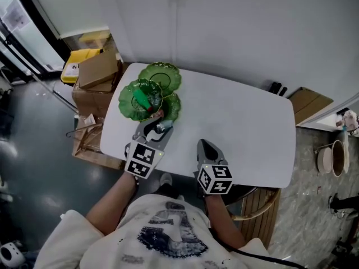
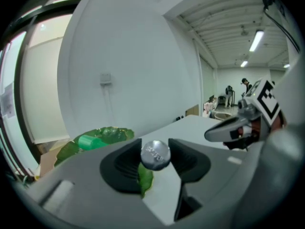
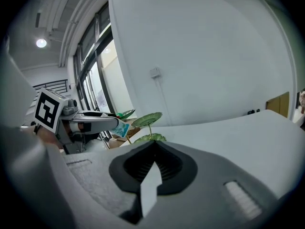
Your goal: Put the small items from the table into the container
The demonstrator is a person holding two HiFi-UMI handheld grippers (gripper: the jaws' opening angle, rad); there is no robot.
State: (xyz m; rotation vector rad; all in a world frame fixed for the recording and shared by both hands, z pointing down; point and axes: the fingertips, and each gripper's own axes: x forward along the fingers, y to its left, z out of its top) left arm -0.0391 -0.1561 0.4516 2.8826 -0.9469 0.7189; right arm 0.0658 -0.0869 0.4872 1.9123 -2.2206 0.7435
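Head view: your left gripper (image 1: 159,125) holds a small silver-ended item (image 1: 164,127) just beside the green leaf dishes (image 1: 171,77) (one carries a green piece). Left gripper view: jaws clamped on that item. Right gripper view: your right gripper (image 3: 153,162) has its jaws closed together, nothing between them.

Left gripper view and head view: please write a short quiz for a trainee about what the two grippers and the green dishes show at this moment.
1. True or false: the right gripper is shut and holds nothing.
2. Choose one: what is between the jaws of the left gripper? A) a silver-capped small item B) a red spoon C) nothing
3. Short answer: which object lies in the leaf-shaped dish stand?

Key
1. True: its jaws meet with nothing between them.
2. A: the jaws are closed on it.
3. A green cylinder, in the left dish as the head view shows it.
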